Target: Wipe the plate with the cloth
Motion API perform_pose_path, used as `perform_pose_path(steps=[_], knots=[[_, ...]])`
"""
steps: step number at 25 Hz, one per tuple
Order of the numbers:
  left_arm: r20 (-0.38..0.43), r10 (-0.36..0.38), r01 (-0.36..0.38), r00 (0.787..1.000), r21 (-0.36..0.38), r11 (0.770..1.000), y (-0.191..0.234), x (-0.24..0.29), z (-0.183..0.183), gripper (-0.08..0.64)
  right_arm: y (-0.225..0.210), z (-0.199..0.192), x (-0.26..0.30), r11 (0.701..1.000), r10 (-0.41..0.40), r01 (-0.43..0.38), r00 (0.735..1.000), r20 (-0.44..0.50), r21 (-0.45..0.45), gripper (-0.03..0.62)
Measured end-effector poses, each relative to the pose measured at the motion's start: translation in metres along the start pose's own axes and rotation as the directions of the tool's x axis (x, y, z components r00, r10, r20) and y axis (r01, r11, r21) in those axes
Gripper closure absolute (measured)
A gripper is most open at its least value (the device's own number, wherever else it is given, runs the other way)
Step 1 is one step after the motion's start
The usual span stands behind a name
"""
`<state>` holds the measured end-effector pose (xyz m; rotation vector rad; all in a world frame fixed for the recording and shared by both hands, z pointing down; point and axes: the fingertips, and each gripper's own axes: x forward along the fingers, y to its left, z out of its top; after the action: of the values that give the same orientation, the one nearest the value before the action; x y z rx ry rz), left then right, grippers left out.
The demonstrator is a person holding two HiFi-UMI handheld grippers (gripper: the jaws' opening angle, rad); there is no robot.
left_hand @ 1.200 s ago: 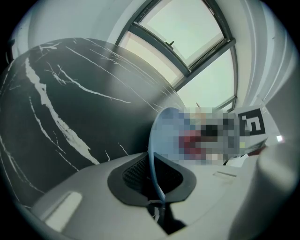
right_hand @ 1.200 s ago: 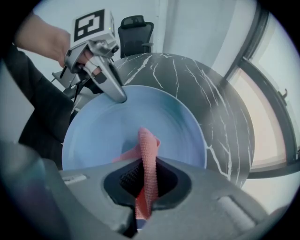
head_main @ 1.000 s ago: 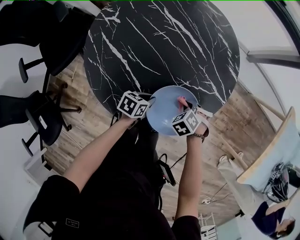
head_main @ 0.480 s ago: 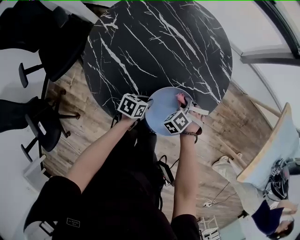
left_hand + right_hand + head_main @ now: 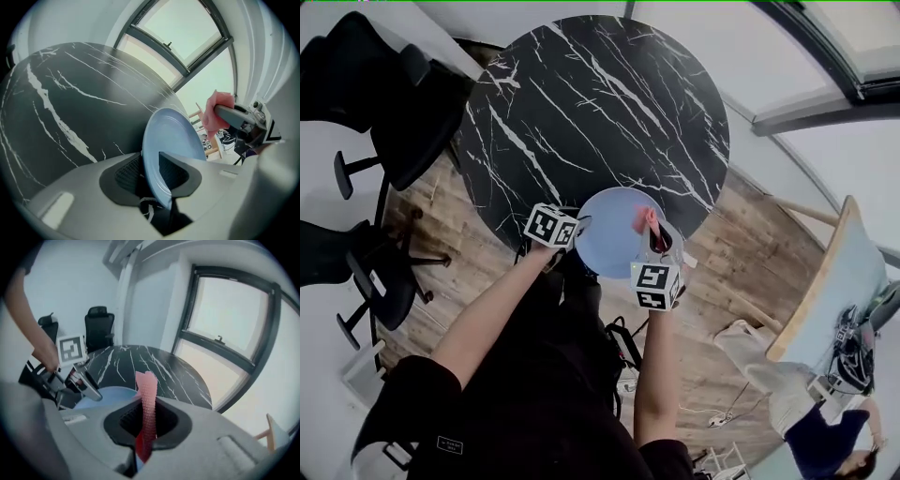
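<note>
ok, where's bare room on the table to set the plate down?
Whole marble table top is bare: centre, the far rim, the left side by the office chairs, the right side by the window frame. Crowded only at the near rim, around the plate and the cloth.

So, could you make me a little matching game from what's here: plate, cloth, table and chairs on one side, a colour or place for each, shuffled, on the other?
Things:
1 plate
2 cloth
3 table
4 office chairs

Colour or place:
A black with white veins
B on the wooden floor, beside the table
C pink, pinched in the right gripper
D light blue

Pairs: 1-D, 2-C, 3-A, 4-B.
</note>
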<state>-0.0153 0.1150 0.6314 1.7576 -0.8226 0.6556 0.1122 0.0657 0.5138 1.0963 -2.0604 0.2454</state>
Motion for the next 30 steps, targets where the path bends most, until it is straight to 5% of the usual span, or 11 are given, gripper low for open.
perform_pose_path(steps=[7,16,22,28,30], knots=[[0.021,-0.058,0.058,0.998,0.008,0.998,-0.011,-0.029,0.011,0.417,-0.009,0.043,-0.066,0.963,-0.023,-0.050,0.965,0.262,0.266,0.578],[0.231,-0.088,0.072,0.969,0.075,0.995,-0.054,-0.117,0.050,0.484,-0.024,0.076,-0.139,0.881,-0.153,-0.090,0.874,0.461,0.464,0.578],[0.452,-0.180,0.072,0.874,0.246,0.967,-0.121,-0.185,0.084,0.558,-0.025,0.093,-0.178,0.884,-0.236,-0.035,0.827,0.511,0.465,0.578],[0.642,-0.266,-0.033,0.719,0.414,0.910,-0.174,-0.242,0.111,0.558,-0.018,0.094,-0.198,0.889,-0.257,-0.010,0.817,0.517,0.457,0.578],[0.669,-0.276,-0.062,0.690,0.434,0.899,-0.182,-0.250,0.116,0.558,-0.016,0.092,-0.202,0.890,-0.260,-0.006,0.815,0.518,0.456,0.578]])
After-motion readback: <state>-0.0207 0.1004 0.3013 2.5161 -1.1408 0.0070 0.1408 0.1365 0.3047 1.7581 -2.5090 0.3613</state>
